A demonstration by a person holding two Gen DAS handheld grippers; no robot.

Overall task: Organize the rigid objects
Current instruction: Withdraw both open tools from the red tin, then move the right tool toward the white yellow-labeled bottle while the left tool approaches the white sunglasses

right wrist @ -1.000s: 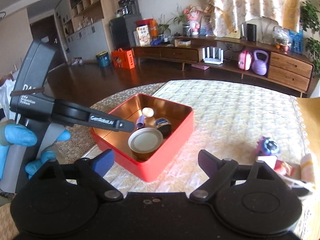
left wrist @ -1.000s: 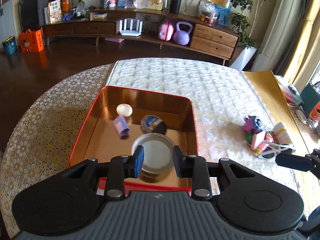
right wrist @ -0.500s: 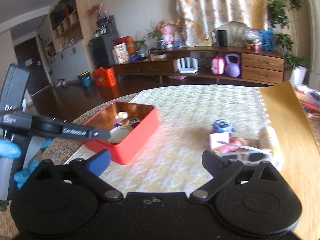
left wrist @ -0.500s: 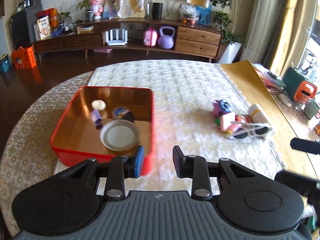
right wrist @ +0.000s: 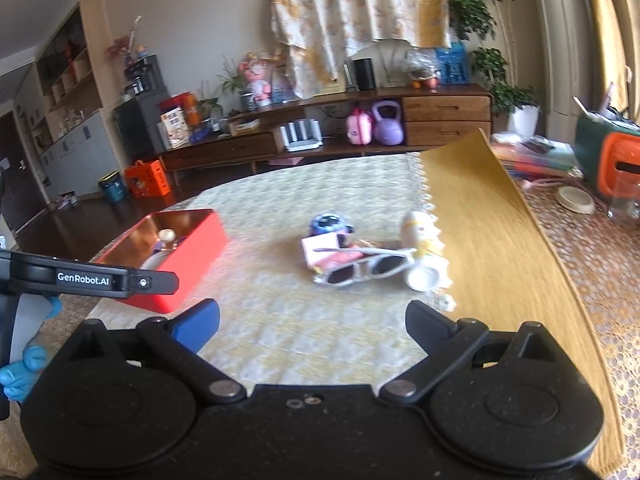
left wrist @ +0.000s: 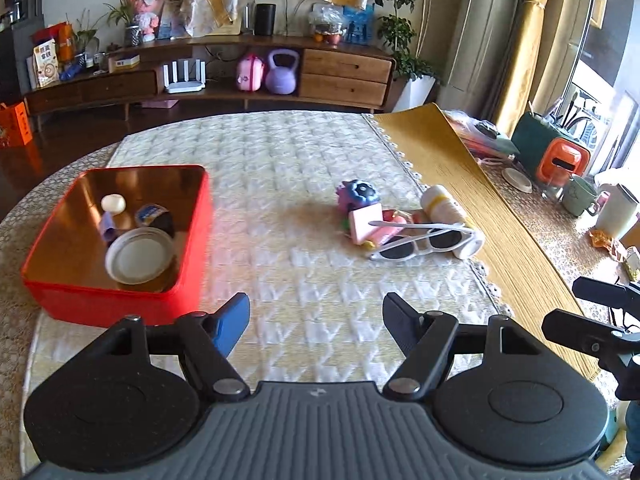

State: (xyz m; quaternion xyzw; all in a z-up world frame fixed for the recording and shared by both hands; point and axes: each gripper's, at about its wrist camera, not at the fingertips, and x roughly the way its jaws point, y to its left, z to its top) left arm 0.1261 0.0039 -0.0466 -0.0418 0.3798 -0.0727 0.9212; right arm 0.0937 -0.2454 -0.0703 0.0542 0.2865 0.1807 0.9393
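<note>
A red tin box sits on the quilted cloth at the left and holds a white-lidded jar, a white egg-shaped piece, a small purple piece and a dark cup. To the right lies a pile: white sunglasses, a pink block, a blue-purple toy and a cream bottle. My left gripper is open and empty, near the table's front. My right gripper is open and empty, facing the pile.
A yellow mat covers the table's right part. Beyond it stand an orange box, a green mug and a white cup. A wooden sideboard stands across the room.
My left gripper let go of the white-lidded jar in the red box, swung right and opened wide. My right gripper turned right toward the pile.
</note>
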